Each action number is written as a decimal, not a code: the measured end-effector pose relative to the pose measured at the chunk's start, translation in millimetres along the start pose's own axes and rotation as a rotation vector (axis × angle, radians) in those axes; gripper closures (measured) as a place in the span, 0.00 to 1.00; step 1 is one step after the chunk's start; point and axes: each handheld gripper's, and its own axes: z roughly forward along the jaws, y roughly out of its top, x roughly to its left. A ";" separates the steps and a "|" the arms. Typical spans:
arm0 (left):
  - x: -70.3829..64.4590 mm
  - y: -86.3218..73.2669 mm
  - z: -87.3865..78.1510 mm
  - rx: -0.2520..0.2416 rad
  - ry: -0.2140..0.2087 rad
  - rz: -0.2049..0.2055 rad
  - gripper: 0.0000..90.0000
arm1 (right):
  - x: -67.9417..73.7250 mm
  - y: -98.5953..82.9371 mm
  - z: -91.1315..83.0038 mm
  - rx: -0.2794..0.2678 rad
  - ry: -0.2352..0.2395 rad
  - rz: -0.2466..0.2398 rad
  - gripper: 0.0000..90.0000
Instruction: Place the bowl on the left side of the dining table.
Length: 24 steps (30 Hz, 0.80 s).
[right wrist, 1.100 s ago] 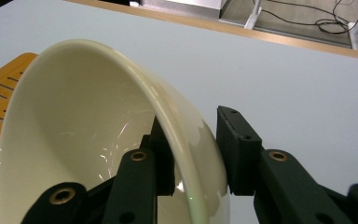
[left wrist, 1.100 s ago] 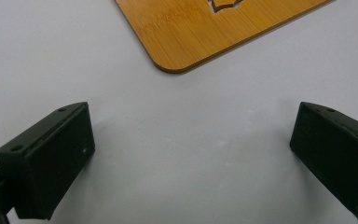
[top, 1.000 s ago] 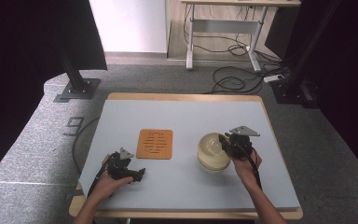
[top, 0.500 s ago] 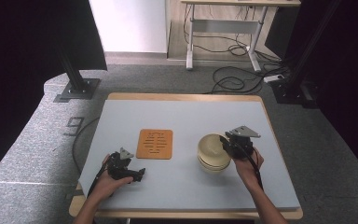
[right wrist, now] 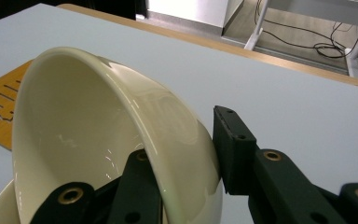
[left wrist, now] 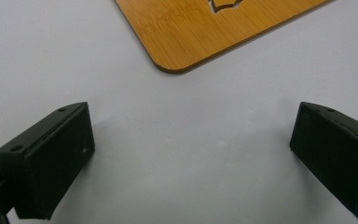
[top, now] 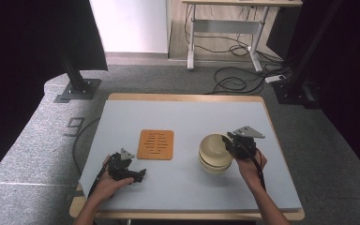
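bowls are the work in hand: the right claw has its jaws closed on the wall of the top bowl, one jaw inside and one outside just below the rim, and the bowl is tipped up on its side, its mouth facing away from the gripper. in the right gripper view a second rim peeks out below it at the bottom left corner, so i judge it is being lifted off a stack of like bowls, and the lift is only just begun

taking the bamboo trivet as the landmark: nearest the person, the left claw rests on the tabletop just short of the trivet's near left corner. its jaws stand wide apart with nothing between them, only bare grey surface, and the trivet's rounded corner lies just beyond. the stack sits to the right of the trivet, apart from it, with the right claw clamped at the stack's right side

next move, as i read it: raise the gripped bowl clear of the one beneath, carry it left and set it level on the trivet. that calls for a firm pinch on a smooth glazed wall, and for turning it back upright before lowering. the left claw looks free to steady the remaining stack if it drags

farther off, beyond the tabletop's far edge, grey carpet, cables and a desk frame
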 end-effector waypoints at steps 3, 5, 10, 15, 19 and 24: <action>0.0 0.0 0.0 0.000 0.000 0.000 0.00 | -1.5 0.4 -1.1 -0.005 -0.001 0.005 0.80; 0.0 0.0 0.1 -0.001 0.000 -0.001 0.00 | -3.4 0.8 -2.4 -0.011 0.005 0.017 0.80; 0.0 0.0 0.1 -0.001 0.000 0.000 0.00 | -4.1 1.1 -3.8 -0.022 0.001 0.018 0.80; 0.0 0.0 0.1 -0.001 0.001 -0.001 0.00 | -4.4 1.9 -6.1 -0.035 0.005 0.022 0.81; 0.0 0.0 0.1 -0.001 0.000 -0.001 0.00 | -4.6 2.5 -7.0 -0.040 0.009 0.026 0.81; 0.1 0.0 0.1 -0.001 0.000 0.000 0.00 | -4.8 3.1 -8.4 -0.046 0.017 0.029 0.81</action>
